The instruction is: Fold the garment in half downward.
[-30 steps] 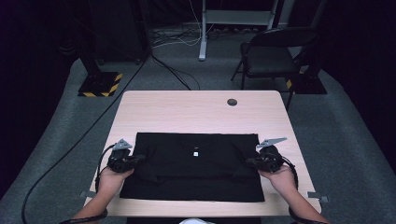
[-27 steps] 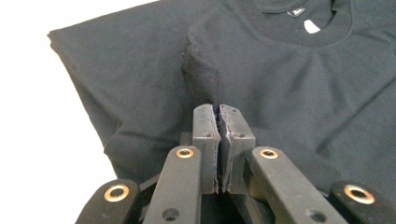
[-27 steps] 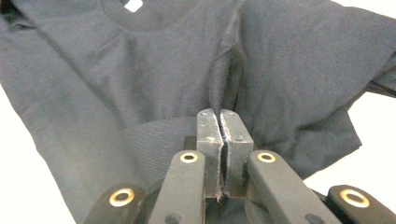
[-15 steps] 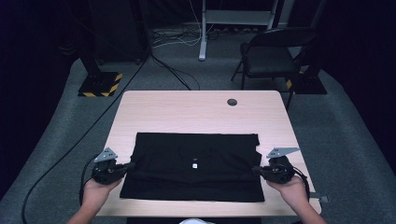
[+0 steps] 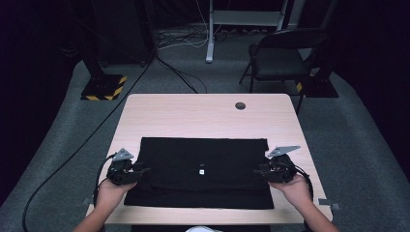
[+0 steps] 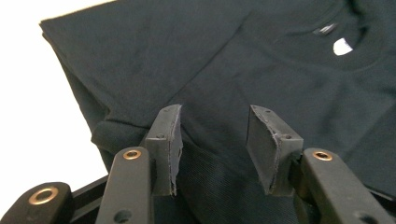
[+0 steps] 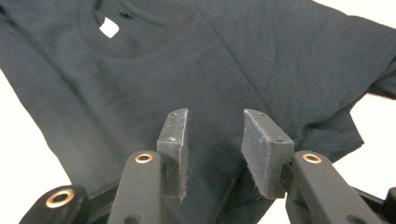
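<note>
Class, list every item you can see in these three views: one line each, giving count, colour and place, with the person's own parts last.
T-shirt: one, black, folded flat on the near half of the table, white neck label facing up.
Table: one, light wood, centre, with a round cable hole near its far edge.
Chair: one, dark, beyond the table's far right.
Floor stand base: one, black with yellow stripes, far left.
Floor cable: one, black, left of the table.
Left gripper: one, black, jaws open over the shirt's left edge.
Right gripper: one, black, jaws open over the shirt's right edge.
</note>
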Demonstrator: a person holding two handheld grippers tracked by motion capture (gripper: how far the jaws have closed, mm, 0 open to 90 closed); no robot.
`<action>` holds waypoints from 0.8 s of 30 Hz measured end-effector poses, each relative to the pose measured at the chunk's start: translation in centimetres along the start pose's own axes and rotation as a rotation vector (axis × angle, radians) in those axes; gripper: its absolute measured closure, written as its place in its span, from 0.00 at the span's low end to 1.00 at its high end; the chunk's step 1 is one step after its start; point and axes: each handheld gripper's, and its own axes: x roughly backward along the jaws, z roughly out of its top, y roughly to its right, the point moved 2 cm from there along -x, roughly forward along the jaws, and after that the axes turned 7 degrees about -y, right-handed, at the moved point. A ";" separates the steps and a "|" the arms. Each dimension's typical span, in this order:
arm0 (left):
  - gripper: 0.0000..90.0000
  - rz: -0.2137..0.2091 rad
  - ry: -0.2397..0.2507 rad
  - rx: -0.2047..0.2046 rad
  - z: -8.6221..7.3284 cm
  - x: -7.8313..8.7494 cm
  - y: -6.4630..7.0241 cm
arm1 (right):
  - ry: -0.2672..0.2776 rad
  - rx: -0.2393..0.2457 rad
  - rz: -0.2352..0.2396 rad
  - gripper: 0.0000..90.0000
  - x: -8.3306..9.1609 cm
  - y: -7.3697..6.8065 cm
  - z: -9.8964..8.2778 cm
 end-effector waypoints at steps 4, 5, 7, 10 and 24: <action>0.60 0.006 -0.050 0.010 -0.1 -1.8 -0.7 | -0.050 -0.009 -0.017 0.66 -1.4 0.8 -0.2; 0.60 0.006 -0.061 0.010 -0.2 -2.1 -0.8 | -0.068 -0.014 -0.014 0.65 -1.9 1.0 -0.3; 0.60 0.008 -0.074 0.011 -0.3 -2.6 -0.9 | -0.097 -0.015 -0.012 0.65 -2.8 1.3 -0.4; 0.60 0.016 -0.076 0.007 -0.3 -2.9 -1.0 | -0.112 -0.014 -0.013 0.65 -3.4 1.6 -0.4; 0.62 -0.015 -0.086 0.081 1.5 -4.5 -2.2 | -0.102 -0.028 -0.043 0.67 -4.2 3.2 0.6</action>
